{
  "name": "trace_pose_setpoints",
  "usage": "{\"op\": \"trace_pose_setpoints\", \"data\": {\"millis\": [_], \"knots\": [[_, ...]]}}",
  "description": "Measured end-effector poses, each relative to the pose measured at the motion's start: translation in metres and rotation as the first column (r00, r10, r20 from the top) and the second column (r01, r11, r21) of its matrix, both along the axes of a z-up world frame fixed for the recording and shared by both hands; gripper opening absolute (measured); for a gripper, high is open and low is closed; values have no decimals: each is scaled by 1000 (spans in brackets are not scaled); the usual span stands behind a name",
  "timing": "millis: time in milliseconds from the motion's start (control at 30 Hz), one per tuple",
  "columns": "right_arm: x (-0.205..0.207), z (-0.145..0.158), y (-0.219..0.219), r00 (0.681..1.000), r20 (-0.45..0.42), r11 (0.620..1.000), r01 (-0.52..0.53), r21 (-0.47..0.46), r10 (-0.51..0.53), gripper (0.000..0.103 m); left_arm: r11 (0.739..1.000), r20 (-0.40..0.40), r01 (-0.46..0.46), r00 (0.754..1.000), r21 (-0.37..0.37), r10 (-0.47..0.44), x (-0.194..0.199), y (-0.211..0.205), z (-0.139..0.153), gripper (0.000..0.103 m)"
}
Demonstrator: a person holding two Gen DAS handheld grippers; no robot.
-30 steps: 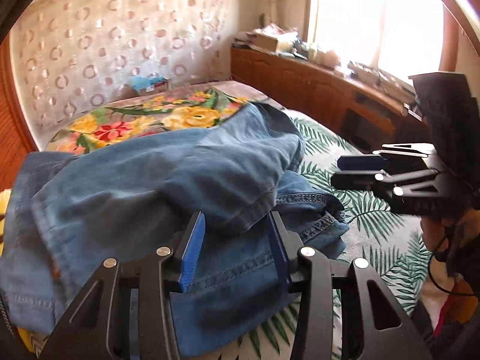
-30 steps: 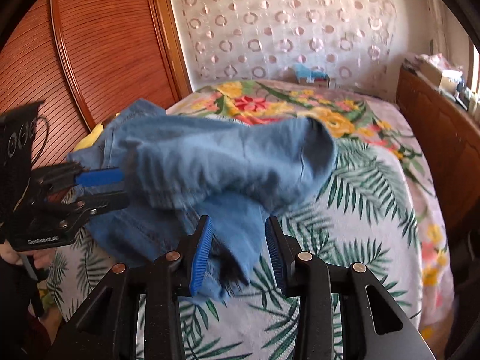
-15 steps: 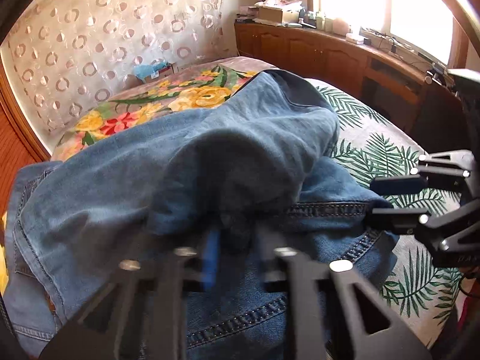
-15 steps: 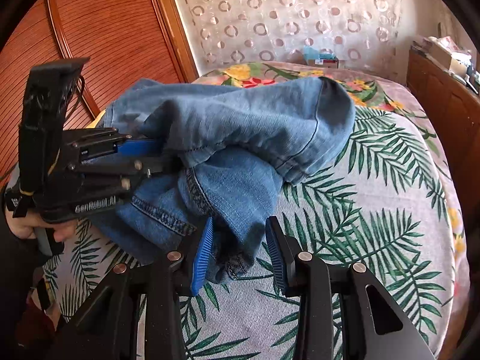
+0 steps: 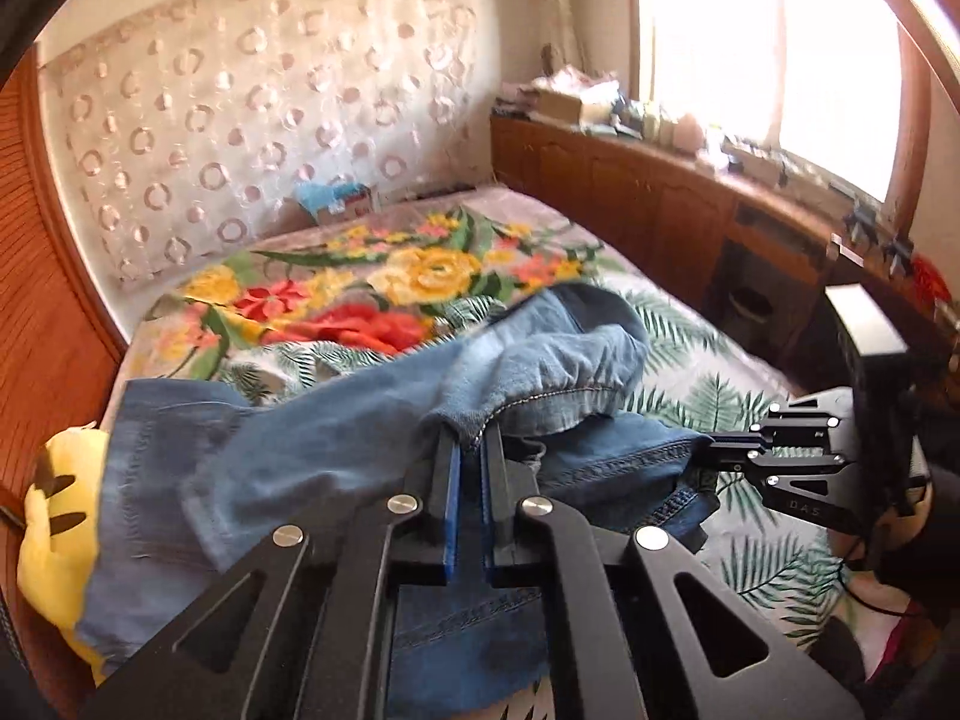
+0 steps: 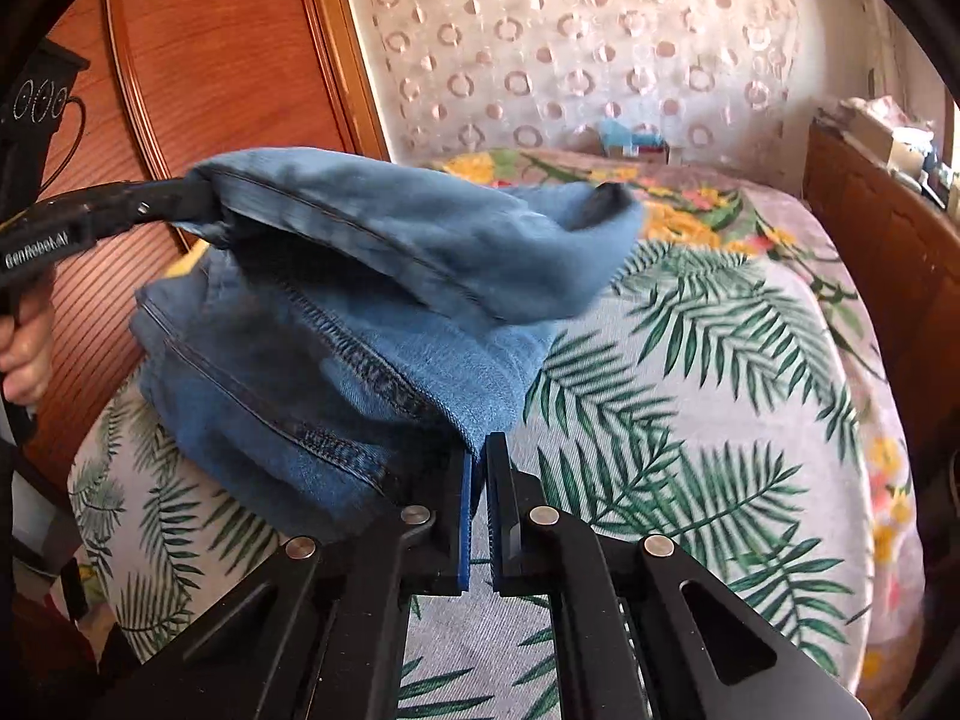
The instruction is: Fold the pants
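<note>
Blue denim pants (image 5: 336,438) lie bunched on the bed, partly lifted. My left gripper (image 5: 470,441) is shut on a hem edge of the pants. In the right wrist view it enters from the left (image 6: 198,198), holding a leg up. My right gripper (image 6: 479,450) is shut on the lower corner of the pants (image 6: 336,372). In the left wrist view it shows at the right (image 5: 714,447), clamped on the waistband edge.
The bed (image 6: 720,396) has a palm-leaf and floral cover. A yellow plush toy (image 5: 57,510) sits at the left bed edge. A wooden cabinet (image 5: 660,204) with clutter runs along the right under the window. A wooden wardrobe (image 6: 198,48) stands at the left.
Both grippers have closed on the pants. The left one now holds the leg hem up, the right one holds the lower denim corner. The pants have risen off the bed.
</note>
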State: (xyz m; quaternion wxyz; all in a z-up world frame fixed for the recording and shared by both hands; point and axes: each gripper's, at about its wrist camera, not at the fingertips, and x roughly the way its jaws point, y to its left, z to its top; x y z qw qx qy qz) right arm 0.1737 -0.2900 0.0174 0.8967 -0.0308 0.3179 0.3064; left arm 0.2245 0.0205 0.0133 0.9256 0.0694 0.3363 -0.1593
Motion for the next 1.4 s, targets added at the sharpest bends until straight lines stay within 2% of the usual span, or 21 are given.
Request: {"op": "trace_pose_setpoints", "data": {"millis": [100,200,367,567,667,733,800,900,1167,1400], "knots": [[-14,6,-3,1000,27,1000,-14,7,14,4,999,16,-35,999,-42,36,-15,22,11,6],[-21,2,-1,999,33,1000,-26,-2,26,4,995,9,-82,997,-54,83,-28,43,6,6],[-22,-13,1,999,0,999,-33,-26,33,4,988,-87,-144,987,-65,138,-28,67,-39,6],[-25,2,-4,1000,3,1000,-29,-9,29,5,985,-150,-158,978,-76,145,-34,73,-83,6],[-30,14,-5,999,35,1000,-22,-12,22,10,984,-150,-157,978,-84,144,-37,72,-90,6],[-30,19,-5,999,48,1000,-22,0,22,17,983,-150,-160,978,-90,145,-39,73,-90,6],[-27,22,-2,999,48,1000,-19,5,19,35,984,-144,-157,979,-87,144,-40,70,-90,6],[-16,18,7,999,27,1000,-25,7,25,42,984,-140,-155,980,-90,142,-44,72,-91,6],[13,0,35,997,-52,998,-56,1,56,44,984,-146,-158,979,-77,146,-47,72,-97,6],[34,-2,48,993,-109,998,-51,27,54,44,983,-150,-159,978,-89,145,-49,73,-104,6]]}}
